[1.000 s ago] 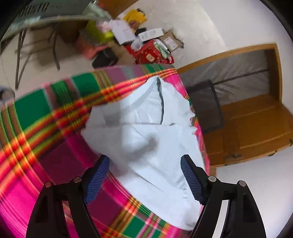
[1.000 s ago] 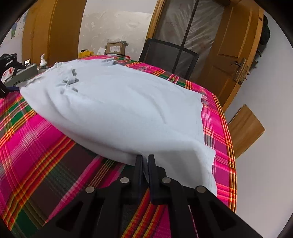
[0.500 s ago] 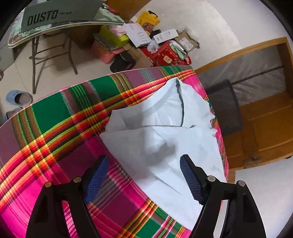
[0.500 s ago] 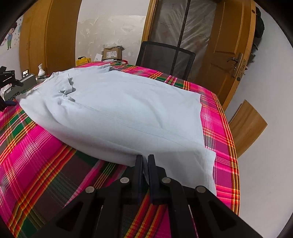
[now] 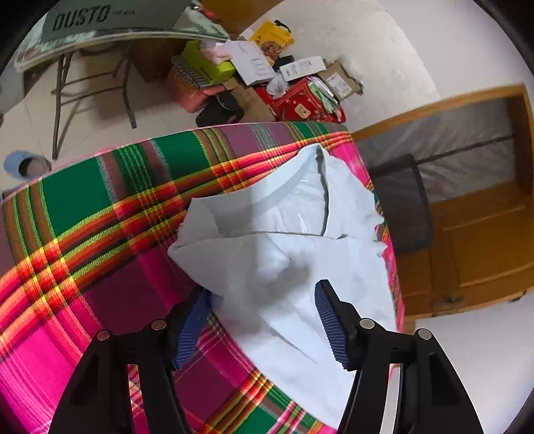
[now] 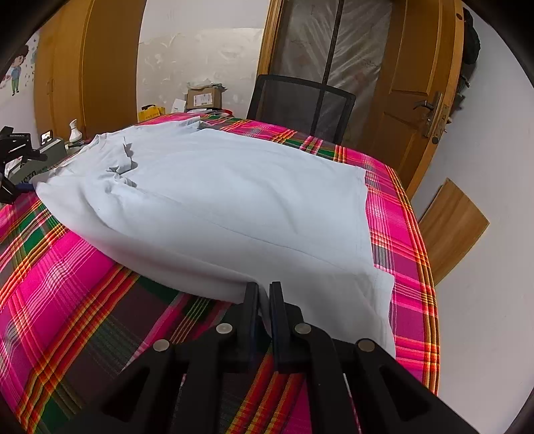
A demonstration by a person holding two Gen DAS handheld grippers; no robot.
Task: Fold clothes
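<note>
This looks like a room in a home. A desk is covered with a bright checked cloth (image 6: 73,267) in pink, green and orange. A black mesh chair (image 6: 300,103) stands behind it. There is a brown wooden door (image 6: 420,83) with a metal handle, and another doorway is covered with a clear plastic sheet (image 6: 327,40). A child's cartoon sticker (image 6: 15,70) is on the wall. On the tiled floor lies a heap of boxes and bags (image 5: 267,80), with a red one among them. A folding table (image 5: 100,30) stands near the heap, and a blue slipper (image 5: 20,163) sits on the floor.
</note>
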